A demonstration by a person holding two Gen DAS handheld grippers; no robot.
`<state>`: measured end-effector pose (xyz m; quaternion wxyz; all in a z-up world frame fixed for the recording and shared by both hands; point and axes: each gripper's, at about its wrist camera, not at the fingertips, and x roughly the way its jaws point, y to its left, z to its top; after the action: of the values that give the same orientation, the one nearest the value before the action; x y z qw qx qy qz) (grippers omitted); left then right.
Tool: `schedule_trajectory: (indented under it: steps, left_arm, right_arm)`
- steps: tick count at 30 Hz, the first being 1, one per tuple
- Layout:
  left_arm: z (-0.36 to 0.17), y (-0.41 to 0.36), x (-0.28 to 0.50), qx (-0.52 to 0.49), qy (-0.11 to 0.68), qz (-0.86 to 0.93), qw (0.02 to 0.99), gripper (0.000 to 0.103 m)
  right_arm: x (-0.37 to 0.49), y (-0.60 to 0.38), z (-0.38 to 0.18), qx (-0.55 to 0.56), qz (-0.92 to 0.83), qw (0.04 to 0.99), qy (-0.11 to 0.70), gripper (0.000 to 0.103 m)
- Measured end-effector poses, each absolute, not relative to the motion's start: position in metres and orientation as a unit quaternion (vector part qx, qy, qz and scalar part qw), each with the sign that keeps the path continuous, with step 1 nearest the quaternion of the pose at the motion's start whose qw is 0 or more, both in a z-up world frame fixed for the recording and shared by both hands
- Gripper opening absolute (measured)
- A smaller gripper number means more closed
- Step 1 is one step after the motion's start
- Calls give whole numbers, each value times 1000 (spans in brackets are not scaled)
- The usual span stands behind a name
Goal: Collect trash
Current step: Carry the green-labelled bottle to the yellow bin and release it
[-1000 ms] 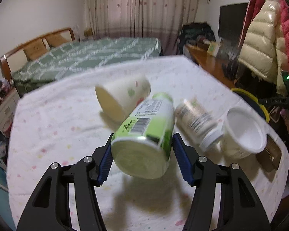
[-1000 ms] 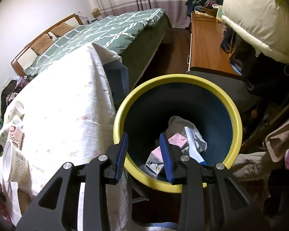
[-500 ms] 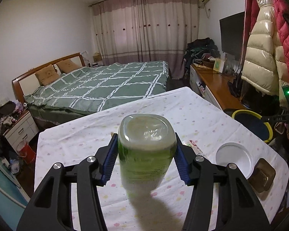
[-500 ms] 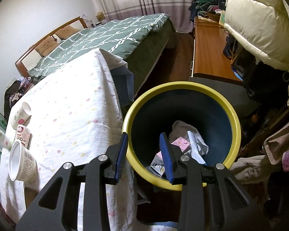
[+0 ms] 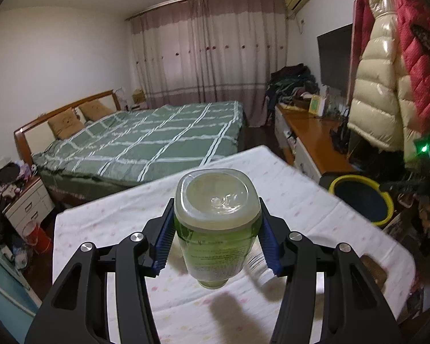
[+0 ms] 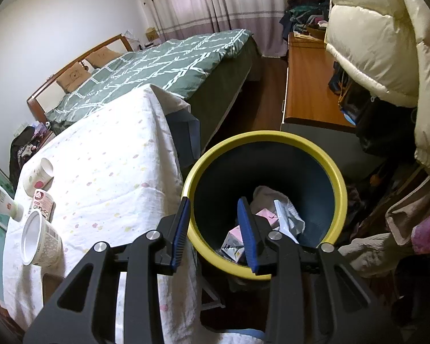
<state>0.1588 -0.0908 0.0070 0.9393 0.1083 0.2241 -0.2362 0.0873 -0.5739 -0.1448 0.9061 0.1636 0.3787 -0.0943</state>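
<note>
My left gripper (image 5: pixel 216 233) is shut on a green plastic bottle (image 5: pixel 216 229), held upside down, base up, above the white tablecloth (image 5: pixel 295 200). The bottle also shows at the far left of the right wrist view (image 6: pixel 0 197). My right gripper (image 6: pixel 215 229) is open and empty, over the near rim of the yellow-rimmed dark bin (image 6: pixel 272 137), which holds cartons and wrappers (image 6: pixel 272 215). On the table lie a paper cup (image 6: pixel 38 175), a small pink-labelled bottle (image 6: pixel 41 203) and a white tub (image 6: pixel 40 239). The bin shows right of the table in the left wrist view (image 5: pixel 361 197).
A green bed (image 5: pixel 157 140) stands beyond the table. A wooden desk (image 6: pixel 309 86) and hanging puffer jackets (image 6: pixel 372 43) are to the right of the bin. A brown flat object (image 5: pixel 372 269) lies at the table's near right corner.
My left gripper has lifted the green bottle off the table and tipped it base up. My right gripper has drawn back slightly from over the bin, still open.
</note>
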Motion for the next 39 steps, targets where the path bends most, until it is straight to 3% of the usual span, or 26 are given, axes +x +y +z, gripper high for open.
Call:
schedule_trajectory:
  steps: [8, 14, 25, 33, 36, 39]
  left_arm:
    - [58, -162, 156, 96, 218, -303, 923, 53]
    - [61, -256, 159, 106, 243, -354, 897, 53]
    - [6, -440, 163, 142, 306, -408, 848, 53]
    - [-53, -507, 166, 170, 342, -394, 836, 53]
    - [-53, -503, 164, 164, 332, -382, 847, 77]
    - [-37, -480, 161, 149, 315, -377, 858, 82]
  right_arm:
    - [65, -587, -142, 161, -106, 912, 363, 33]
    - [42, -609, -147, 162, -133, 910, 359, 33]
    - [8, -645, -164, 188, -152, 903, 355, 33]
    - [-6, -656, -171, 192, -163, 899, 359, 33]
    - [-6, -656, -173, 192, -162, 898, 362, 35]
    - [-5, -652, -173, 189, -161, 898, 363, 38]
